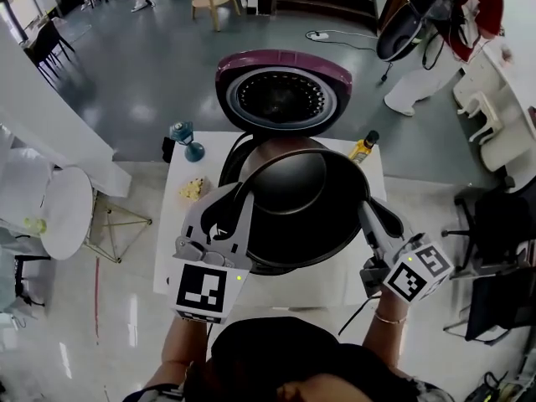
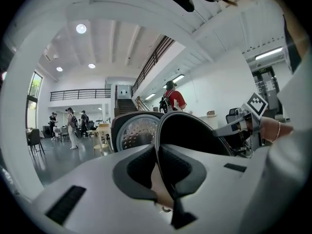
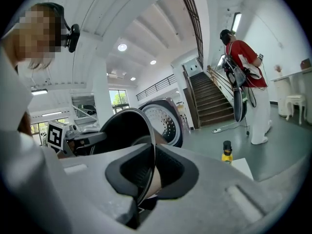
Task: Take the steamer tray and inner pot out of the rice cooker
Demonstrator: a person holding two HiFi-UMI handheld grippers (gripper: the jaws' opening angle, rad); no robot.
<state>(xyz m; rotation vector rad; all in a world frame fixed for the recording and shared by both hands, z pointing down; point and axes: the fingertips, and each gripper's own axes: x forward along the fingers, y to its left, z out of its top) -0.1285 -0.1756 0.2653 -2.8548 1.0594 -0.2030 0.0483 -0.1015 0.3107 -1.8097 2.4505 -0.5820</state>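
Note:
The dark inner pot hangs above the rice cooker body, held by its rim from both sides. My left gripper is shut on the pot's left rim, and the thin rim edge runs between its pads. On the opposite rim my right gripper is shut, the edge clamped in its jaws. The cooker's purple lid stands open behind the pot, its perforated inner plate showing. I see no steamer tray in any view.
The white table carries a yellow oil bottle at the far right, a blue object at the far left and a yellowish item. A person in red stands beyond the table. A round white table is at the left.

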